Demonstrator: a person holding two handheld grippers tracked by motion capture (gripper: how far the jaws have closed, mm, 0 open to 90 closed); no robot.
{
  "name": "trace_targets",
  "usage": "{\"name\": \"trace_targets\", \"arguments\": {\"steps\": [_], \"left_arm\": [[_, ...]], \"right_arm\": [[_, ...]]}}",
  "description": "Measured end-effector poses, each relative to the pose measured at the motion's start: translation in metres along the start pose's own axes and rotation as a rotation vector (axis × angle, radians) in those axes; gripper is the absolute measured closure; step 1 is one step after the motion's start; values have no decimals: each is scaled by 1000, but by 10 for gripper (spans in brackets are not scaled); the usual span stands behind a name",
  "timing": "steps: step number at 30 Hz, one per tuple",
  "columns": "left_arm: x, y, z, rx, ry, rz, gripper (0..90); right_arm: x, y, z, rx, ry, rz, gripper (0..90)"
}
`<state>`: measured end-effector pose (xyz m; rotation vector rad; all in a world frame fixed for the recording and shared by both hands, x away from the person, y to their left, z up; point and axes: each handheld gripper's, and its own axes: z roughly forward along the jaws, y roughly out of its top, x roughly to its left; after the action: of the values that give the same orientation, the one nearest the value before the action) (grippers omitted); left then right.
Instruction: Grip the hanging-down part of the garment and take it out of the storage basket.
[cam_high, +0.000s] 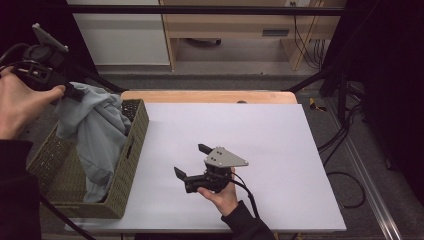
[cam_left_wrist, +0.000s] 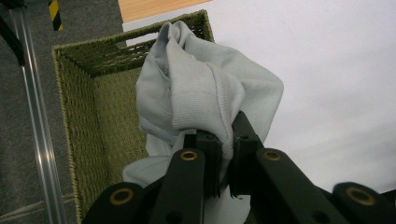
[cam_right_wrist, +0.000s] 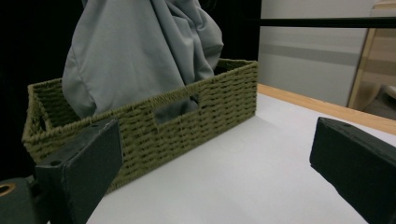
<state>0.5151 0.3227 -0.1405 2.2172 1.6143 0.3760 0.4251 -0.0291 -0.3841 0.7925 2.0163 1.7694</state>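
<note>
A woven green basket (cam_high: 131, 150) sits at the left edge of the white counter (cam_high: 280, 150), its long side running along that edge and part of it overhanging. A cut-out handle opening shows in the basket wall facing the right gripper (cam_high: 192, 160), and grey cloth fills that opening from inside. Beyond the far edge of the counter a strip of wood shows, then pale cabinets; dark cables lie on the floor off the right edge.

The light grey garment (cam_high: 97, 135) hangs over the basket, its lower folds lying inside and its upper part lifted above the rim. The left gripper (cam_high: 70, 92), held up past the counter's left edge above the far end of the basket, is clenched on it: in the left gripper view the jaws are pressed together with a ribbed hem of the garment (cam_left_wrist: 201, 98) pinched between them, the cloth bunching just above the pads.

The right gripper is held in a hand (cam_high: 220, 195) over the near middle of the counter, well apart from the garment, its jaws spread wide with nothing between them and pointing toward the basket. From the right gripper view, the basket wall (cam_right_wrist: 205, 107) stands between that gripper and the lower part of the garment (cam_right_wrist: 140, 51), which rises above the rim.
</note>
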Motion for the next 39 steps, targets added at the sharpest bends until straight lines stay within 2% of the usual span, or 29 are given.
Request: {"name": "trace_targets", "arguments": {"steps": [4,5,6,13,14,18,24,34,37,39], "left_arm": [[-1,1,0,4,3,5,846],[-2,1,0,3,2,5,846],[-2,2,-1,3,1,7,846],[-4,3,-1,6,0,14,846],[-4,3,-1,6,3,12,846],[-3,3,-2,10,4,11,846],[-5,5,-1,15,6,17,846],[-8,6,1,24,9,21,846],[-8,6,1,22,10,23,846],[-8,5,0,24,9,26,846]], "right_arm": [[10,7,22,2,27,6,32],[15,10,32,8,37,-9,32],[15,10,32,8,37,-9,32],[36,15,72,25,75,-11,43],[36,15,72,25,75,-11,43],[46,17,92,26,85,-17,50],[56,18,112,45,111,-17,55],[80,15,151,77,164,13,71],[87,11,164,99,165,11,83],[91,8,170,93,174,-14,99]]}}
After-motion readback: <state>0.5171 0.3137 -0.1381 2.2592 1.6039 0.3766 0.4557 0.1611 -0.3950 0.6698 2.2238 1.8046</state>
